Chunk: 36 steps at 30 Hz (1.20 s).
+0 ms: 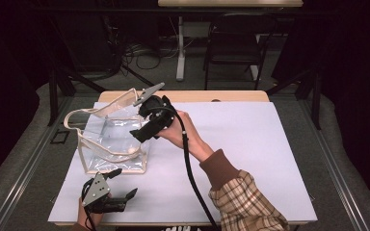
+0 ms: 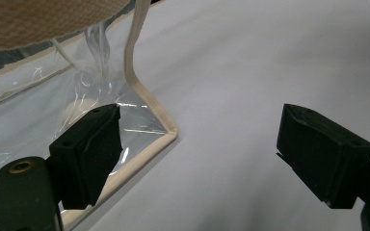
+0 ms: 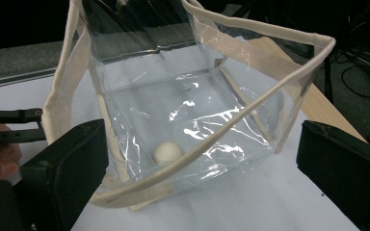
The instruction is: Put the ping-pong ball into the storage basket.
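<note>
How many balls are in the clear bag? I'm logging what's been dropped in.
1. A white ball lies on the bottom of the bag, near the side facing the right gripper's camera. The clear walls show no others.

Bag's (image 1: 113,139) open top, handles (image 1: 84,115) across it

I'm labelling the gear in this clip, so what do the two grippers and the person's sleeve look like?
Both are black handheld tools with blocky black fingers. The left gripper carries a grey three-cornered plate dotted with small holes; the right gripper has one too, and a black cable trails from it. The sleeve is tan plaid with a rust-brown cuff.
</note>
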Each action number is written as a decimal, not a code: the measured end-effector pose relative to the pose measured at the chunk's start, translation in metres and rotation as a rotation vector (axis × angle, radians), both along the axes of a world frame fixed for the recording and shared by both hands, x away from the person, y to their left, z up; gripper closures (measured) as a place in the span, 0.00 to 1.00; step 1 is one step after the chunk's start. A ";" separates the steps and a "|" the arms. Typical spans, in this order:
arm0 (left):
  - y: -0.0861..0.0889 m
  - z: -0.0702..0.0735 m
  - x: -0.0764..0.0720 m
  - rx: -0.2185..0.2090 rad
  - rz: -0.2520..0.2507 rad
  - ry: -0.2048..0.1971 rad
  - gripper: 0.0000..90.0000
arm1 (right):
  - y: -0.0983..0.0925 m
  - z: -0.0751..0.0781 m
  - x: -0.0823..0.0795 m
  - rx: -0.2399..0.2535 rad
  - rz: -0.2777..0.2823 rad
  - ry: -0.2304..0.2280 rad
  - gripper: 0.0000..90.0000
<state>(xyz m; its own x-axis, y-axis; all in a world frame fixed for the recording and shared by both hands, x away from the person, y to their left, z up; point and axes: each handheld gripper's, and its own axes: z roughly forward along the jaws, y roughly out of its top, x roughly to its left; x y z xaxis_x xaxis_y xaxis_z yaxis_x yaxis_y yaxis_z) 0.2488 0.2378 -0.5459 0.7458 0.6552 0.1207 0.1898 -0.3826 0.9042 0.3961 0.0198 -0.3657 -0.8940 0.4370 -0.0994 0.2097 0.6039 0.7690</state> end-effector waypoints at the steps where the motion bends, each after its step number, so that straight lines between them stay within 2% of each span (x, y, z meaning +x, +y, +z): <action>1: 0.000 0.000 0.000 0.000 0.000 0.000 0.18 | -0.006 0.000 -0.001 0.000 -0.008 -0.005 0.04; 22: 0.000 -0.001 0.000 0.004 0.001 0.007 0.18 | -0.064 -0.008 -0.006 0.048 -0.096 -0.030 0.04; 36: -0.001 -0.001 0.000 0.008 0.001 0.006 0.18 | -0.098 -0.031 -0.012 0.041 -0.151 -0.023 0.03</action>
